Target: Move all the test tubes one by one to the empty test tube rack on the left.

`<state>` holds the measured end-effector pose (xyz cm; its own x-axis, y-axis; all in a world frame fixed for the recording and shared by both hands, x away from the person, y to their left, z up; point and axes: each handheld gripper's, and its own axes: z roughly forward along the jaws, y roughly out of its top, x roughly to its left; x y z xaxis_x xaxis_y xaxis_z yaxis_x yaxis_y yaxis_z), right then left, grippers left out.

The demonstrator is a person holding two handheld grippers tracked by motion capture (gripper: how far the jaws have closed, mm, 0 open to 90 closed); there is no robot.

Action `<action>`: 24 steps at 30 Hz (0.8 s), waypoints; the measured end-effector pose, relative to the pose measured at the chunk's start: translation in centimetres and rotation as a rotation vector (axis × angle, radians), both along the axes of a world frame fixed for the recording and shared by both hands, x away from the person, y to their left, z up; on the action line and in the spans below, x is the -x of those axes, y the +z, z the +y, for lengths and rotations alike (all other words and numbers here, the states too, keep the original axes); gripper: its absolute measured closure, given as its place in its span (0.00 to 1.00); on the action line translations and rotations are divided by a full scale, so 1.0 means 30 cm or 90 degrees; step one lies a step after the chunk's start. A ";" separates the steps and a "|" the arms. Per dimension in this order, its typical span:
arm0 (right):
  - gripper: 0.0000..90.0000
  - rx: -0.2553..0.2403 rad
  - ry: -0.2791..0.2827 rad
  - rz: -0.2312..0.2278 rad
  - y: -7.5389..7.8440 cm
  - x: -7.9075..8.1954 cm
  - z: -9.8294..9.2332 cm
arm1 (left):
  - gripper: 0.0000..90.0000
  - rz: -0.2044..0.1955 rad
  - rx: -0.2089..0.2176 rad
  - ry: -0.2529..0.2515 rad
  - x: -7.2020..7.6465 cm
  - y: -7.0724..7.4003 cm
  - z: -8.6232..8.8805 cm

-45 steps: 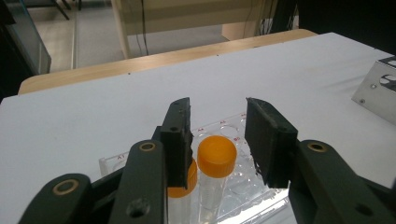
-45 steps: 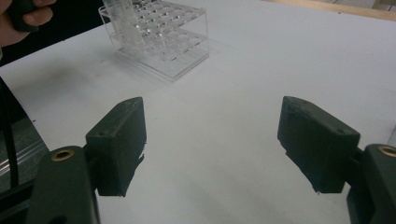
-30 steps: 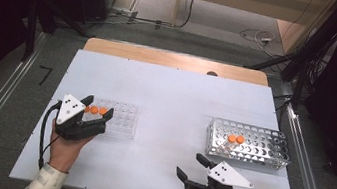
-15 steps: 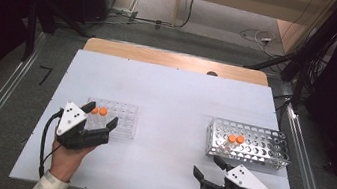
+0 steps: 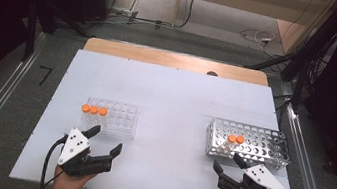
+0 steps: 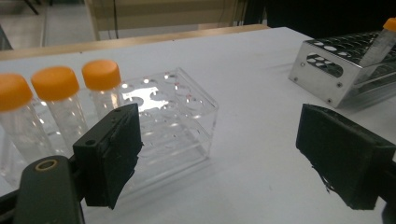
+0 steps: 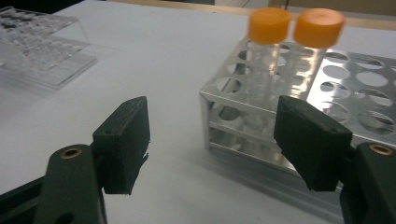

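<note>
A clear plastic rack (image 5: 117,118) holds three orange-capped tubes (image 5: 94,110) in its left end. My left gripper (image 5: 106,139) sits just in front of it, near the table's front edge. Its jaws have just been opening and nothing is between them. In the left gripper view the tubes (image 6: 55,84) stand beyond the left pad (image 6: 112,154). A metal rack (image 5: 270,142) at the right holds two orange-capped tubes (image 5: 235,139). My right gripper (image 5: 227,162) points at its near left corner, its empty jaws having just been closing a little. The two tubes (image 7: 268,28) rise beyond that gripper (image 7: 212,140).
The white table board (image 5: 171,95) has a wooden strip (image 5: 172,58) along its far edge. Metal rails run along both sides on the floor. Cables lie on the floor beyond the table. The metal rack (image 6: 327,65) shows far right in the left gripper view.
The left gripper has drawn back from the clear rack toward the near edge, with its jaws wider. The right gripper has shifted to the right, in front of the metal rack.
</note>
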<state>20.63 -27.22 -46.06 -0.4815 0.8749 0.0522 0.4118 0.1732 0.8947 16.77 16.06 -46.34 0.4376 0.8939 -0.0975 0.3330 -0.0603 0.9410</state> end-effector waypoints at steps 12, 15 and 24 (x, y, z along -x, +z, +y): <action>0.44 0.003 -0.070 0.008 -0.017 -0.081 -0.070 | 0.17 0.009 -0.009 -0.035 0.012 -0.046 -0.005; 0.50 0.005 -0.075 0.005 -0.015 -0.099 -0.076 | 0.17 0.007 -0.007 -0.039 0.010 -0.047 -0.007; 0.62 0.019 -0.083 0.006 -0.021 -0.127 -0.066 | 0.17 0.017 -0.009 -0.039 0.001 -0.051 -0.016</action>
<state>24.44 -29.19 -46.70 -0.3632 0.9313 0.0287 0.4411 0.1447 0.8857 16.75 15.59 -47.86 0.4892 0.8668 -0.0970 0.3531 -0.0951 0.9308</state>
